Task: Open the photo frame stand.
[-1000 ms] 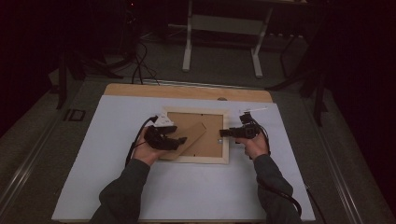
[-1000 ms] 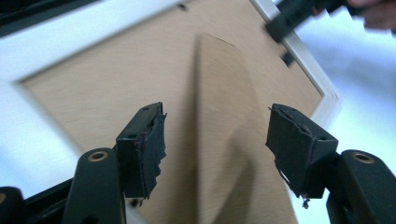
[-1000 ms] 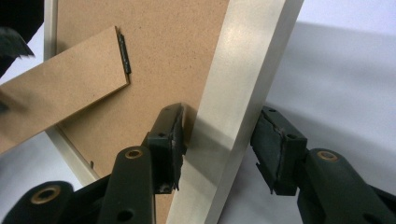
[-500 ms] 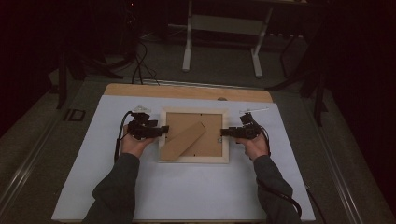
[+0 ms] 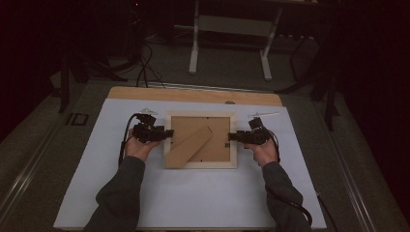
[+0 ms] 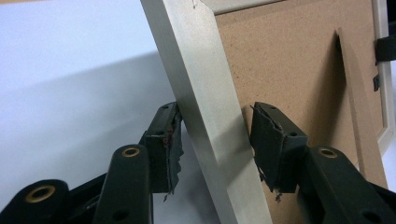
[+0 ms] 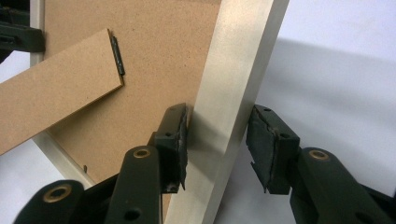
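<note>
A light wooden picture frame [image 5: 200, 164] lies face down on the white mat, brown backing board up, with its cardboard stand [image 5: 191, 145] slanting across the back. My left gripper [image 5: 168, 133] is at the frame's left rail [image 6: 205, 93]. Its jaws are open and straddle the rail: one pad [image 6: 169, 140] touches the outer edge, and a thin gap remains at the backing side. My right gripper [image 5: 232, 137] holds the right rail [image 7: 238, 70], both pads against it. The stand [image 7: 56, 93] shows beyond.
The white mat [image 5: 193, 203] covers a wooden table whose bare far edge [image 5: 193, 94] shows behind the frame. A metal stand [image 5: 229, 43] is on the dark floor beyond. Cables trail from both grippers along the person's forearms.
My left gripper has come off the backing board, swung out to the left and moved in onto the frame's left rail. The right gripper and the frame have stayed put.
</note>
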`<state>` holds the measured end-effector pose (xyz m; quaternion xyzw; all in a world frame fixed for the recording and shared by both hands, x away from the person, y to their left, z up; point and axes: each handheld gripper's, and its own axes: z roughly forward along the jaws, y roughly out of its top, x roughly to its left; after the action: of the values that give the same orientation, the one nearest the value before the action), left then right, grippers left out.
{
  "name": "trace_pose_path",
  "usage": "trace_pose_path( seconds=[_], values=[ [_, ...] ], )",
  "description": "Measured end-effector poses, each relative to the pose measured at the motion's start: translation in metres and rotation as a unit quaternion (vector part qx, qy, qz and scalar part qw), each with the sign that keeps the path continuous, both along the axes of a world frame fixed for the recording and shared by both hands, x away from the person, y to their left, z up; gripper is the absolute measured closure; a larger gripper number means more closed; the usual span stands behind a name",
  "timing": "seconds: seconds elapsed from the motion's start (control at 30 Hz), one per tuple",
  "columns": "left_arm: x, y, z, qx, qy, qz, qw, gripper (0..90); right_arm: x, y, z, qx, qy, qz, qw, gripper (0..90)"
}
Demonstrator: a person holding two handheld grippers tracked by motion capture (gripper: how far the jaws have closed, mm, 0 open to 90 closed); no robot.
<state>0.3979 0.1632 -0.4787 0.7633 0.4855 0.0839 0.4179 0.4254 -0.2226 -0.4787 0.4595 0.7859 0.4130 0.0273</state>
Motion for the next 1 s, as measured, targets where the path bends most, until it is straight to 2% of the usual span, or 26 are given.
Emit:
trace_pose_path(
  seconds=[0.13,0.33,0.7,1.0],
  values=[
    [-0.001,-0.001,0.004,0.001,-0.006,0.003,1.0,55.9,-0.001,0.001,0.003,-0.005,-0.009,-0.001,0.9999,58.4],
    [-0.001,-0.004,0.011,0.016,-0.019,0.007,0.9997,56.8,-0.004,0.002,0.01,-0.019,-0.029,-0.005,0.9994,58.7],
    [0.0,-0.007,0.02,0.025,-0.045,0.015,0.9986,58.5,-0.005,0.002,0.017,-0.02,-0.048,-0.005,0.9986,59.3],
    [0.002,-0.008,0.026,0.028,-0.053,0.017,0.9981,59.5,-0.005,0.004,0.022,-0.023,-0.061,-0.006,0.9978,59.9]
  ],
)
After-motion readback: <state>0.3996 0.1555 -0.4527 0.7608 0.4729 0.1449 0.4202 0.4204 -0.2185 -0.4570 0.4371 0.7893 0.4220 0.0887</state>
